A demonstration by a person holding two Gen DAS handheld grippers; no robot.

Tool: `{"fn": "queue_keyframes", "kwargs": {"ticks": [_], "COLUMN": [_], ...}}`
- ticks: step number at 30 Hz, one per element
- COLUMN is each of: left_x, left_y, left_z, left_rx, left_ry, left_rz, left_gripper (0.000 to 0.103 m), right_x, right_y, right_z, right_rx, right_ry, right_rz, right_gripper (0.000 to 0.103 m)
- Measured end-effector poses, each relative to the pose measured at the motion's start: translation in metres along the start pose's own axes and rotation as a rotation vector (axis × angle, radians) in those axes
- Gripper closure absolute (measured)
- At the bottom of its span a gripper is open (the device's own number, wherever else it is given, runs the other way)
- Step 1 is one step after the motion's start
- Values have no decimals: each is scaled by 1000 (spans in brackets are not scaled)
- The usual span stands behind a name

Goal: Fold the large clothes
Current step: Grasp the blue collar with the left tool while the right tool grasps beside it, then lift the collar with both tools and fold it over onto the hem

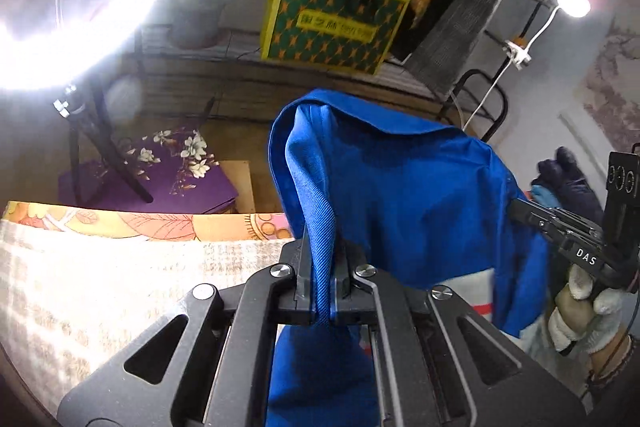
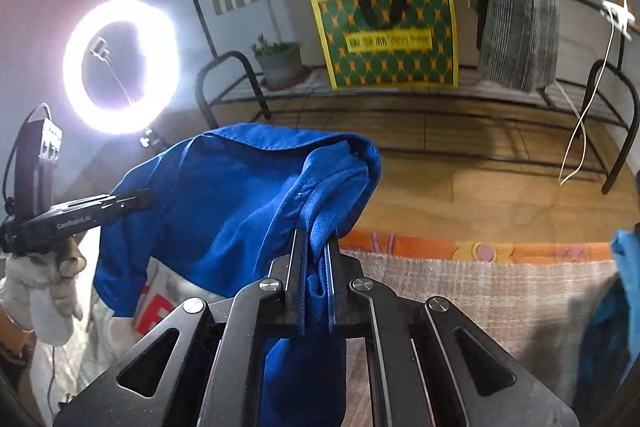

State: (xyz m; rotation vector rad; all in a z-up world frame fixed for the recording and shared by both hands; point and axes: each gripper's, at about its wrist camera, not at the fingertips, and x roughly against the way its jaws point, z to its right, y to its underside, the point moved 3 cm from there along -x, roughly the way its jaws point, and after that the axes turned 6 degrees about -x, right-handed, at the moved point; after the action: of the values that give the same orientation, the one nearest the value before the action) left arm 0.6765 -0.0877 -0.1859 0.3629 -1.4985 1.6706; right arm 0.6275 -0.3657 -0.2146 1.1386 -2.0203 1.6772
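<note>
Fingers (image 1: 303, 267) of your left gripper (image 1: 320, 267) clamp a blue garment (image 1: 400, 195) fold, held level above the bed cover (image 1: 100, 287); your right gripper (image 2: 314, 267), gloved hand (image 1: 580, 311) upright, pinches the opposite edge, cloth slung between

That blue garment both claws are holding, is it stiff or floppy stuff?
Probably floppy: the blue garment sags between the left gripper and right gripper and bunches in each. Its twill weave looks fairly sturdy, so it is unlikely to slip out.
</note>
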Motion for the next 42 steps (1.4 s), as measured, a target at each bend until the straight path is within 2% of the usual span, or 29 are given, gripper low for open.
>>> {"fn": "queue_keyframes", "kwargs": {"ticks": [11, 21, 28, 33, 40, 42], "left_x": [90, 156, 195, 213, 240, 249], "left_y": [19, 74, 135, 188, 241, 253], "left_z": [29, 53, 72, 83, 84, 84], "left_rx": [-28, -30, -51, -90, -123, -135], "left_ry": [35, 71, 72, 49, -3, 2], "left_rz": [59, 63, 14, -52, -114, -130], "left_gripper": [102, 102, 102, 102, 102, 102], "right_x": [84, 154, 189, 210, 227, 232], "right_y": [4, 43, 98, 144, 204, 214], "right_z": [-39, -73, -83, -86, -85, -85], "right_rx": [40, 96, 128, 154, 192, 199], "right_ry": [-45, -65, -87, -85, -52, -31], "right_rz": [69, 63, -5, -60, -169, -186], "right_gripper": [98, 99, 99, 99, 98, 96]}}
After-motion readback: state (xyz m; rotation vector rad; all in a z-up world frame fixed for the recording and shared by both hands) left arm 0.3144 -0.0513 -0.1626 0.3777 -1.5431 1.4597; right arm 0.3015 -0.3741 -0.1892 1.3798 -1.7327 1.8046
